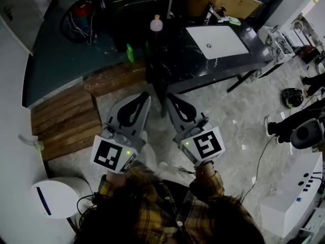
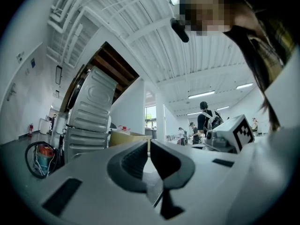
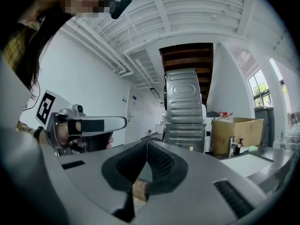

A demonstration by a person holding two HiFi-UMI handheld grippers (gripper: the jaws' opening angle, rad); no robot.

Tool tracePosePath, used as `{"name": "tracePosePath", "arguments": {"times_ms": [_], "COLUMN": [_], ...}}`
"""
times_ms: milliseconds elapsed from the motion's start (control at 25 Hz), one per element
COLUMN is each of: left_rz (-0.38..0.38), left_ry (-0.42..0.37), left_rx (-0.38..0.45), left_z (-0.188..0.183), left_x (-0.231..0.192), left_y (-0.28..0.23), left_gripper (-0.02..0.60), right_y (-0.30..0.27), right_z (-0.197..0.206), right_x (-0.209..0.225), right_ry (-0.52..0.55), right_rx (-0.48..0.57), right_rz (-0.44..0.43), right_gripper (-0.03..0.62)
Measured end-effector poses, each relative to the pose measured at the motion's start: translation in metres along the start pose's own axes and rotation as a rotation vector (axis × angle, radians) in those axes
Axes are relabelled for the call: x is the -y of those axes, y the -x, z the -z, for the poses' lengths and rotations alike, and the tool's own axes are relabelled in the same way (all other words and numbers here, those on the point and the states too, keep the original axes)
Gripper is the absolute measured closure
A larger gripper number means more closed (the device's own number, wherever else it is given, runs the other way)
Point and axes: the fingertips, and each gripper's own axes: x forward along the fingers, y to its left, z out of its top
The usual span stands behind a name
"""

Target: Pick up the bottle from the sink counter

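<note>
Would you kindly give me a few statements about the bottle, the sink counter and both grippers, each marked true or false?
1. The pink bottle stands on the dark counter. True.
2. The left gripper holds the bottle. False: its jaws are together on nothing, short of the counter.
3. In the head view, the white sink lies to the right of the bottle. True.
4. The right gripper has its jaws wide apart. False: they are together and empty.
</note>
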Motion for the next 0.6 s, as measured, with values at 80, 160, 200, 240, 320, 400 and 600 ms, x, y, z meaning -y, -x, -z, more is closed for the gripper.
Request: {"name": "tracePosePath", "arguments": {"times_ms": [80,160,200,240,320,400,600], "left_rz": [0.009,0.022,0.029,0.036,0.052,0.070,0.108], "left_ry": [0.001,0.015,0.023,0.028,0.021,0.001,0.010], "left_rx": [-0.001,-0.015,-0.020,-0.021,-0.015,-0.004,-0.003], "left_z": [0.000,0.000,0.000,0.001,0.003,0.006,0.014], "left_x": [-0.021,-0.041,-0.050,-0.060,-0.081,-0.099,-0.130], "left_y": [-0.015,-0.031,-0.038,-0.045,-0.056,-0.065,-0.077], "left_gripper": [0.552,0.552,0.552,0.552,0.552,0.552,0.552], "right_y": [-0.023,-0.045,-0.056,-0.067,-0.087,-0.104,-0.136], "right_z": [0.000,-0.003,-0.004,-0.006,-0.009,-0.014,-0.008], "right_x": [0.010,0.020,0.025,0.031,0.040,0.047,0.059], "right_ry": [0.004,0.008,0.009,0.010,0.010,0.010,0.005], "right_rx": [-0.013,-0.020,-0.020,-0.018,-0.011,0.003,-0.010], "right_rz": [0.006,0.017,0.025,0.033,0.051,0.067,0.105], "right_gripper": [0.577,0.577,0.577,0.577,0.577,0.577,0.577]}}
